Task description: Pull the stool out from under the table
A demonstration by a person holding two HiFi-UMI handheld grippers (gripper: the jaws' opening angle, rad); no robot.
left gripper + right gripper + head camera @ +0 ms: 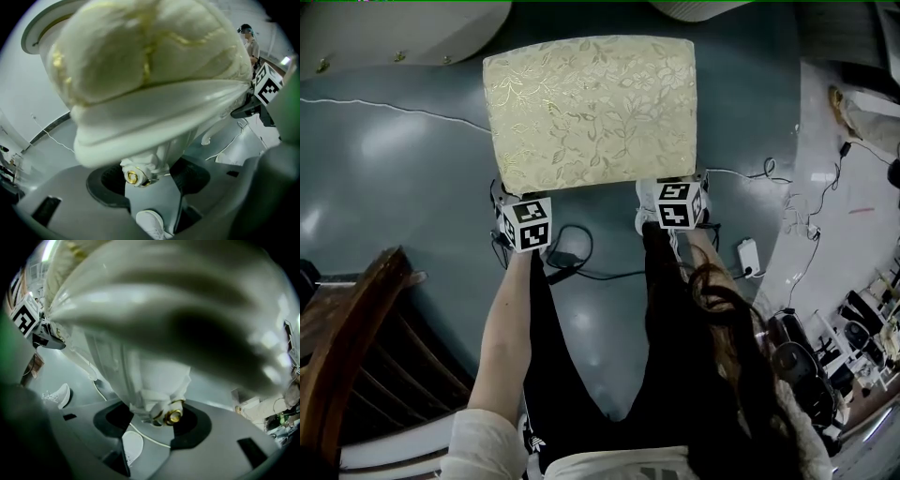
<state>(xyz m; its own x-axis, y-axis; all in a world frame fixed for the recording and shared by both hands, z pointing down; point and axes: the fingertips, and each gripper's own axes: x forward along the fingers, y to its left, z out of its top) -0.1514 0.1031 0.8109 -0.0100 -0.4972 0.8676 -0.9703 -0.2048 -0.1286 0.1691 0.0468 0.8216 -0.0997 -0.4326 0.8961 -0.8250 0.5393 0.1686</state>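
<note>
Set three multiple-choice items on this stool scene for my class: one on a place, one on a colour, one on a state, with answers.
1. Where on the stool are the two grippers?
A) at its near corners
B) at its far corners
C) on its top, in the middle

2. The cushion is:
A) plain red
B) pale gold with a leaf pattern
C) blue striped

3. What is between each gripper's fingers?
A) nothing
B) a cloth
C) a white leg

Answers
1 A: in the head view both marker cubes sit at the edge nearest the person, one at each corner.
2 B: the head view shows a gold floral fabric.
3 C: the left gripper has the left leg between its fingers, and the right gripper has the right leg.
</note>
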